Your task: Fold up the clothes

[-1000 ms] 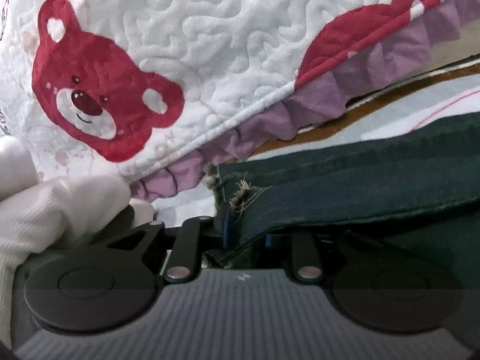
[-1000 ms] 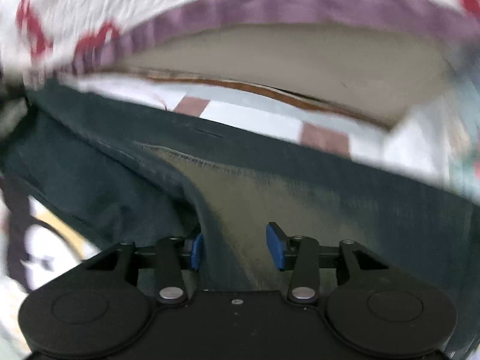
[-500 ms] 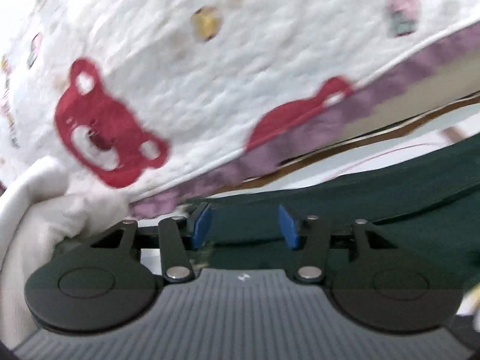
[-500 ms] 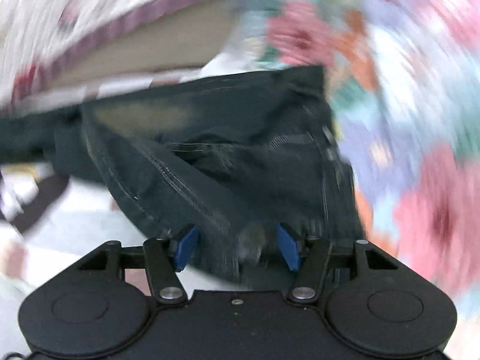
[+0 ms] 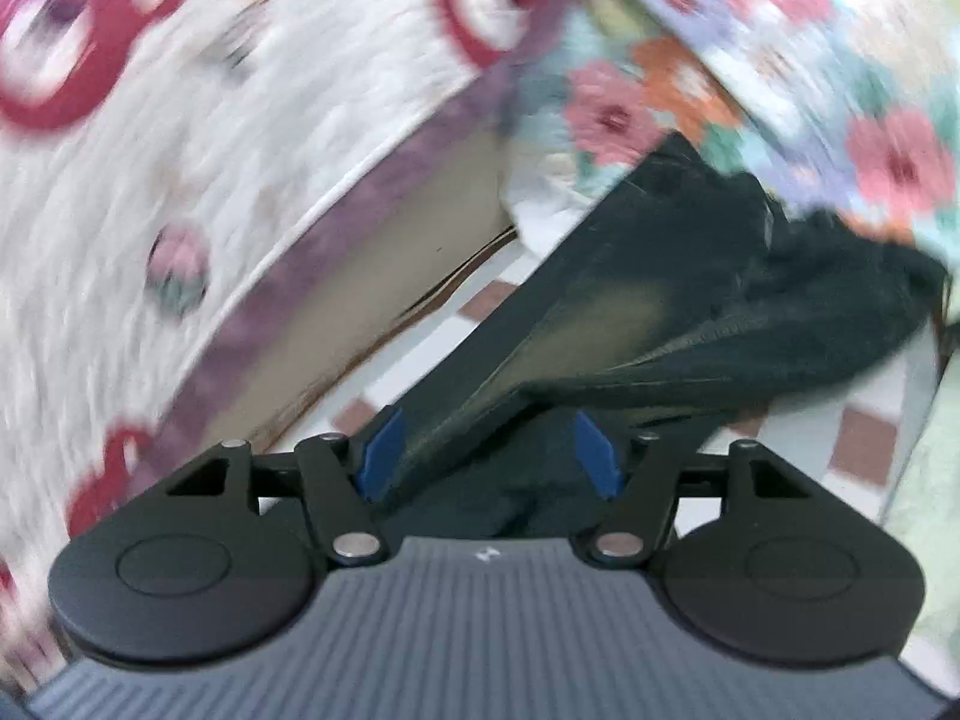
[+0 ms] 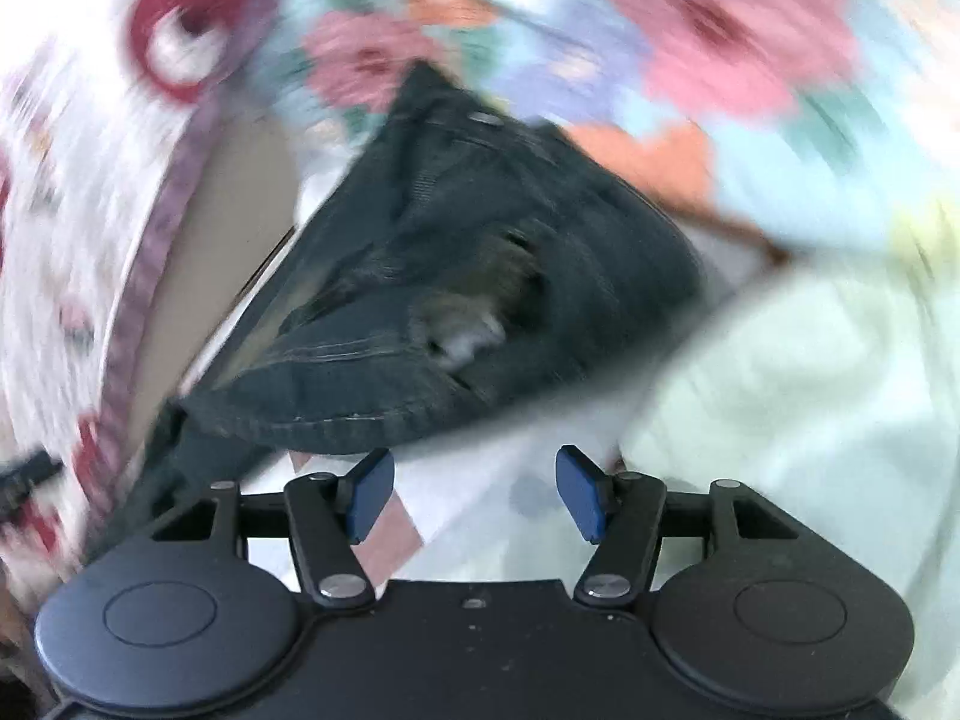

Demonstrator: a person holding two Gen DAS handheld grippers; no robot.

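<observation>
Mid-fold, by the look of it: jeans point(image 6: 468, 276) bunched in a heap on the checked sheet point(image 6: 516, 462), beside the quilt point(image 5: 180, 192). Left gripper point(image 5: 489, 456) spread wide, denim between the pads, unpinched. Right gripper point(image 6: 474, 489) agape, empty, just short of the hem. Next: clamping an edge, squaring layers.

A white sheet with brownish squares point(image 5: 480, 300) is the carrying surface. Dark denim jeans point(image 6: 480, 276) lie crumpled on it. A pale green cloth point(image 6: 780, 396) rests at their four o'clock.
</observation>
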